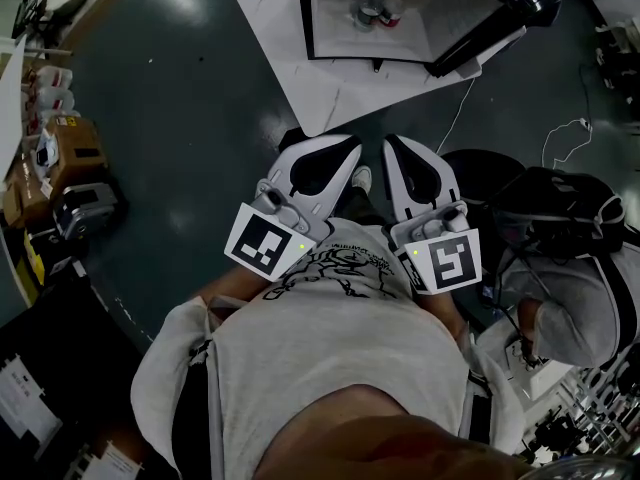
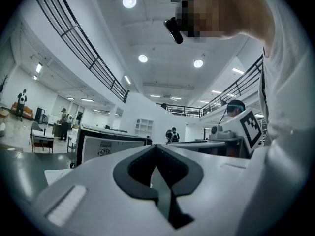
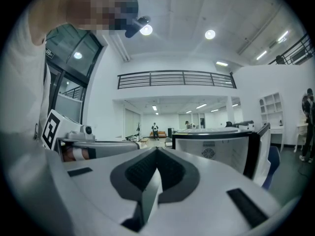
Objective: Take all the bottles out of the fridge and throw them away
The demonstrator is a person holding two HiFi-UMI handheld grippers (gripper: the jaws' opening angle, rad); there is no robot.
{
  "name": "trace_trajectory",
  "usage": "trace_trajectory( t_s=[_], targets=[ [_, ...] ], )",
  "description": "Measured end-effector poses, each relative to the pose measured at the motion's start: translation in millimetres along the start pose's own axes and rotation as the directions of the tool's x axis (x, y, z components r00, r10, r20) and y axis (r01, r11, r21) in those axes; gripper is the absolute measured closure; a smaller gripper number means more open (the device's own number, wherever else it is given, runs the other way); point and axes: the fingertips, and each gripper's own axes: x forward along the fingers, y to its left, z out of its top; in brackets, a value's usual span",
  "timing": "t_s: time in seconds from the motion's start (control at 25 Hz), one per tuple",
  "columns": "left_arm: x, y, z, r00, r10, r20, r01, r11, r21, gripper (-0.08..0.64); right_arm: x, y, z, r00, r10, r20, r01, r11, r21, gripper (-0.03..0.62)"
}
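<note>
Your left gripper [image 1: 350, 150] and right gripper [image 1: 393, 146] are both closed on nothing, side by side, short of the fridge [image 1: 445, 13]. The bottles [image 1: 380, 6] stand inside the fridge.

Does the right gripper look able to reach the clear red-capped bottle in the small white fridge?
Probably not yet. The right gripper is shut and held close to the person, well short of the small white fridge. Its front stands open, though, so nothing seems to block the clear red-capped bottle.
</note>
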Motion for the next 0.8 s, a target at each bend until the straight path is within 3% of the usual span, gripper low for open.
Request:
trace_trajectory(
  t_s=[0.8],
  targets=[
    [74, 16, 2, 1.000, 0.024, -0.013, -0.023, 1.000, 0.008, 0.551, 21, -72, 3, 1.000, 0.028, -0.003, -0.027, 1.000, 0.004, 0.583]
  ],
)
